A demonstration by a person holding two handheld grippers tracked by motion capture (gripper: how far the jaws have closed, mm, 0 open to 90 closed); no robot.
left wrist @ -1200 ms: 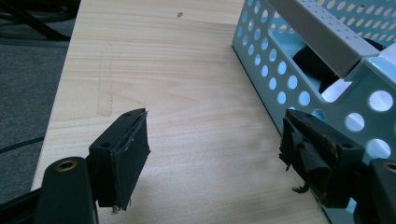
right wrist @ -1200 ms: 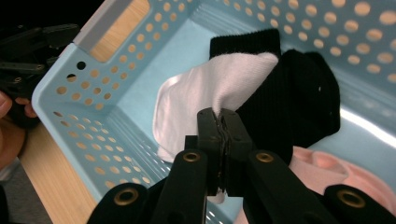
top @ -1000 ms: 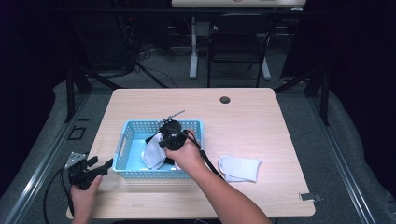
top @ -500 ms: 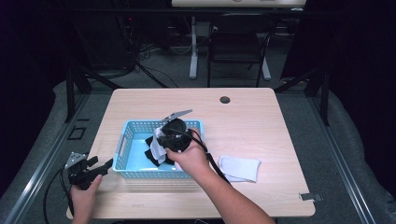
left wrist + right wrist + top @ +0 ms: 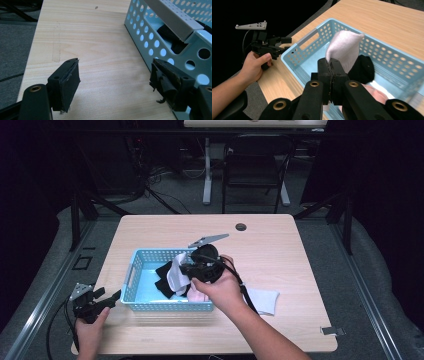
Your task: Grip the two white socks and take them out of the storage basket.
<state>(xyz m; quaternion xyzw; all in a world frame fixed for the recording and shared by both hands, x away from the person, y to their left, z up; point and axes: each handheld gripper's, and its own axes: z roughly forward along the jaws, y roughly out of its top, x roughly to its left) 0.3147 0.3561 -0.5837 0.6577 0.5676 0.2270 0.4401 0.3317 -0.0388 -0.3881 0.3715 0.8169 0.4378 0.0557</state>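
- White knit fabric is what we have clamped: the right hand-held gripper has its jaws pressed together on a white sock, which stands up just past the jaw tips.
- Beneath that gripper sits the blue perforated basket, so the sock hangs over the basket's inside, not yet lying on its floor as far as we can judge.
- Just beyond and below the held sock, a black sock already lies in the basket; something pink shows close under the gripper, and we cannot tell what it is.
- Behind the right hand-held gripper, on the desk outside the basket, another white sock lies flat.
- The left hand-held gripper has its jaws wide apart and holds nothing; the bare desk lies between them, and the basket's wall is right beside one jaw.
- In the right gripper view we see that left gripper resting by the basket's end, near the handle slot.
- We judge the sorting to be partway done: one dark sock in, one white sock over the basket and awaiting release, one white sock left on the desk to fetch.
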